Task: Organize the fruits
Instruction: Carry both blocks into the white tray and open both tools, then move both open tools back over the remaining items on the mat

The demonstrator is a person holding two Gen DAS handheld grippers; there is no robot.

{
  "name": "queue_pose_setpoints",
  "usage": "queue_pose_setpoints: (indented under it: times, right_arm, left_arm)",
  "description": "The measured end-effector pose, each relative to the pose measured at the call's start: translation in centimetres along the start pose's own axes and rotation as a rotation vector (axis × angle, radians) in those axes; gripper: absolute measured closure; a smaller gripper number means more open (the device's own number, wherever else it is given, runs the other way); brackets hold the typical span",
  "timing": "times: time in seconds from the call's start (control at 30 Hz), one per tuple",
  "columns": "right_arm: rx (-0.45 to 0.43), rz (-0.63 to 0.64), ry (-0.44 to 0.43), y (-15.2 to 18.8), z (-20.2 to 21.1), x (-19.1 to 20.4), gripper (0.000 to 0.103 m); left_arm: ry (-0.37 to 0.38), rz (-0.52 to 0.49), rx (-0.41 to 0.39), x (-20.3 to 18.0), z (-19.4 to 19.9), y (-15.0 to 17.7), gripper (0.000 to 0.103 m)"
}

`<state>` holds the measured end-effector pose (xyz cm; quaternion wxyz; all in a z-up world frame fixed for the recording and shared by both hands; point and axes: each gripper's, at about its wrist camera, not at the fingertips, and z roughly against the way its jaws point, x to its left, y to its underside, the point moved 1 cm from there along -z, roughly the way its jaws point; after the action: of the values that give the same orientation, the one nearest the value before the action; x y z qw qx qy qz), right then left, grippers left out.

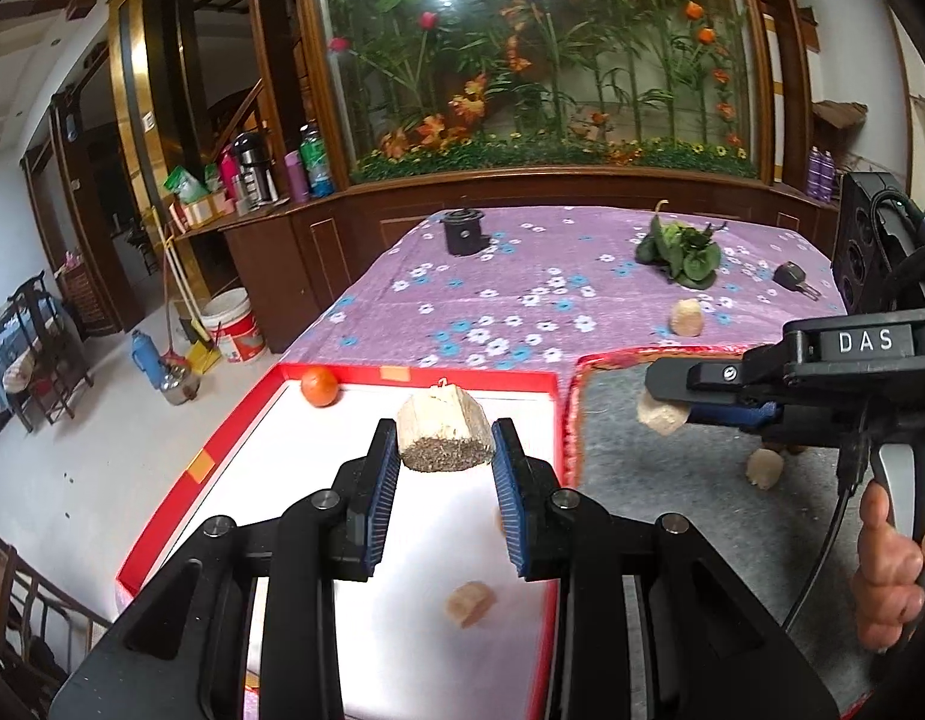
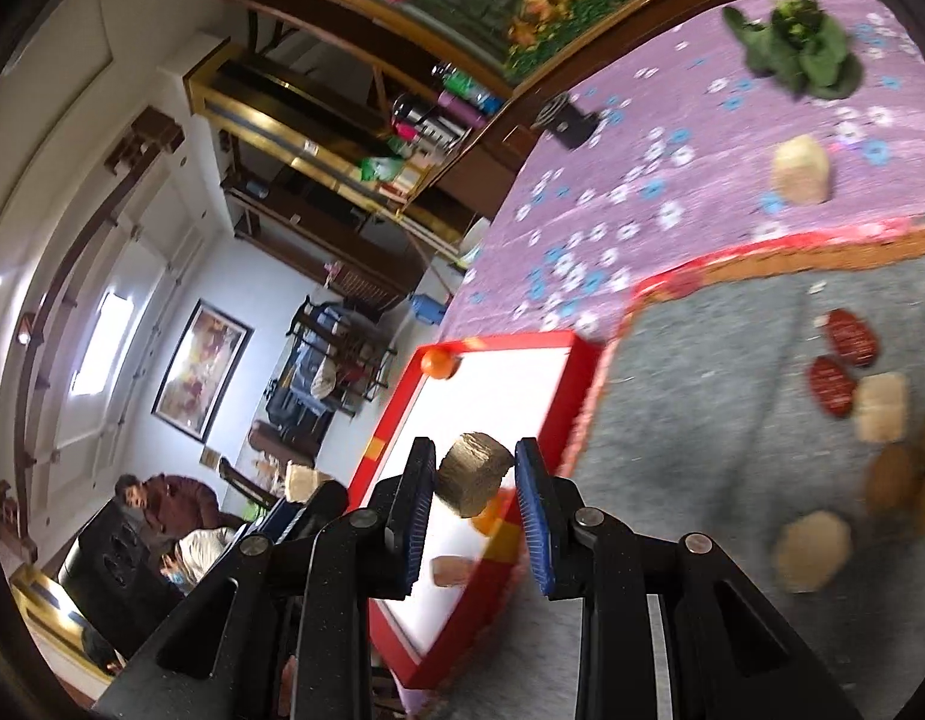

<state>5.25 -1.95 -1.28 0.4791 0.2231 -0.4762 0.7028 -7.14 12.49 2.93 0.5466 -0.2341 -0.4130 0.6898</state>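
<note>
The left gripper [image 1: 444,450] hangs over a red-rimmed tray [image 1: 414,373] with a white floor, its blue pads pinching a pale tan block [image 1: 444,432] with a dark speckled underside. An orange fruit [image 1: 320,386] sits in the tray's far left corner, and a small tan piece [image 1: 471,602] lies on the white floor nearer the camera. To the right of the tray lies a grey mat [image 1: 702,510] edged in red.

From the left wrist view the right gripper [image 1: 657,387] reaches in from the right over the mat, with a tan block partly hidden beneath its fingers. The right wrist view, tilted sideways, shows that gripper pressed onto a brownish block [image 2: 474,471] between its blue pads, above the tray's near right corner.

Only the right wrist view shows two dark red fruits [image 2: 840,360] on the mat, beside several tan blocks.

Both views show another tan block [image 1: 685,318] standing on the purple flowered cloth [image 1: 510,294] beyond the mat, with a leafy green bunch [image 1: 681,252] farther back
</note>
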Motion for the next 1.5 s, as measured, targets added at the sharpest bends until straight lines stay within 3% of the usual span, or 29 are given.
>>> queue_pose_setpoints:
  times: [0.53, 0.83, 0.87, 0.9, 0.97, 1.2, 1.5]
  right_arm:
    - [0.129, 0.058, 0.064, 3.0, -8.3, 2.9, 0.075]
    - [0.127, 0.072, 0.091, 3.4, -9.6, 3.6, 0.069]
    - [0.119, 0.072, 0.080, 3.3, -9.5, 3.6, 0.069]
    - [0.104, 0.073, 0.073, 3.2, -9.2, 3.7, 0.068]
    - [0.071, 0.076, 0.066, 2.8, -8.4, 3.8, 0.062]
    - [-0.034, 0.055, 0.096, 1.4, -3.0, 2.1, 0.061]
    - [-0.216, -0.041, 0.191, 0.4, 9.5, -4.1, 0.057]
  left_arm:
    - [-0.044, 0.066, 0.058, 4.4, -2.0, 2.6, 0.074]
    - [-0.117, 0.123, 0.145, 7.3, -4.1, 4.3, 0.074]
    - [-0.125, 0.132, 0.153, 7.7, -4.2, 4.5, 0.070]
    - [-0.135, 0.144, 0.158, 8.1, -4.3, 4.6, 0.065]
    - [-0.151, 0.158, 0.155, 8.6, -4.1, 4.7, 0.045]
    - [-0.113, 0.092, 0.135, 6.4, -2.8, 4.3, 0.040]
    - [0.005, -0.066, 0.101, -0.5, -1.1, 3.1, 0.040]
